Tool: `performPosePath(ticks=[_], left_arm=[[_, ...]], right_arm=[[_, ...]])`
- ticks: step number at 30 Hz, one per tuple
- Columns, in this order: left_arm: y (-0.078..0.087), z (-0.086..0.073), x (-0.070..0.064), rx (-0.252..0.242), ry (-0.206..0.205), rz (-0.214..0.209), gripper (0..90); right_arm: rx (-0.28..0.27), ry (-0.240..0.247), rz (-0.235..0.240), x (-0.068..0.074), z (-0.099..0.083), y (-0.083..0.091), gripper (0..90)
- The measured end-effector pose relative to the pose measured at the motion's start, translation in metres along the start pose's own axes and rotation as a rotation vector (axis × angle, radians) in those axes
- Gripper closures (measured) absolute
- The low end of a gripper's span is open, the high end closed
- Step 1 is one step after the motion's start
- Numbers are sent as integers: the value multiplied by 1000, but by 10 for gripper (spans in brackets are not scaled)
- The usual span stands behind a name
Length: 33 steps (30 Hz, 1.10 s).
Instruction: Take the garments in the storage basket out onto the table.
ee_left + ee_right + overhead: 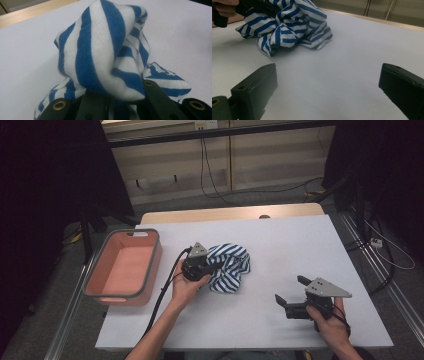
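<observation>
1. Cloth (229, 266) lies bunched mid-desk (280, 245), pinched by left tongs (216, 263).
2. Right tongs (290, 291) gape apart, well clear.
3. Bin (124, 265) sits left; nothing between.

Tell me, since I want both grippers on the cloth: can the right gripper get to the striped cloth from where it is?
Probably yes. The right gripper is open and points toward the striped cloth across bare white table, with nothing between them. The left gripper holds the cloth's near-left side, leaving the right side free.

Striped cloth (105, 50) hides the left gripper's fingertips.
</observation>
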<state>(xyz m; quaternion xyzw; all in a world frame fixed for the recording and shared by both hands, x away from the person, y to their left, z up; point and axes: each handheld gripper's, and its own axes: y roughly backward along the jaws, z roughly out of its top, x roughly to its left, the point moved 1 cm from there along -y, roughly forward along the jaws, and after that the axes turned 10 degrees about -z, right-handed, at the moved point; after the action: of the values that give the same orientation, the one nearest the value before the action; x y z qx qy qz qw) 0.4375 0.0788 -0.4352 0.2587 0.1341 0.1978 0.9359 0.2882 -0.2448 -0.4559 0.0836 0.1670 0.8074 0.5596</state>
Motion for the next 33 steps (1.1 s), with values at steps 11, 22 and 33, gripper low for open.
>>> performPosePath(ticks=[11, 22, 33], left_arm=[[-9, -16, 14, 50, 60, -15, 803], [-21, -19, 4, 118, 70, -16, 788], [-13, -16, 4, 87, 101, 17, 547]], right_arm=[[2, 0, -2, 0, 0, 0, 15], [-3, 9, 12, 0, 0, 0, 16], [-2, 8, 10, 0, 0, 0, 15]])
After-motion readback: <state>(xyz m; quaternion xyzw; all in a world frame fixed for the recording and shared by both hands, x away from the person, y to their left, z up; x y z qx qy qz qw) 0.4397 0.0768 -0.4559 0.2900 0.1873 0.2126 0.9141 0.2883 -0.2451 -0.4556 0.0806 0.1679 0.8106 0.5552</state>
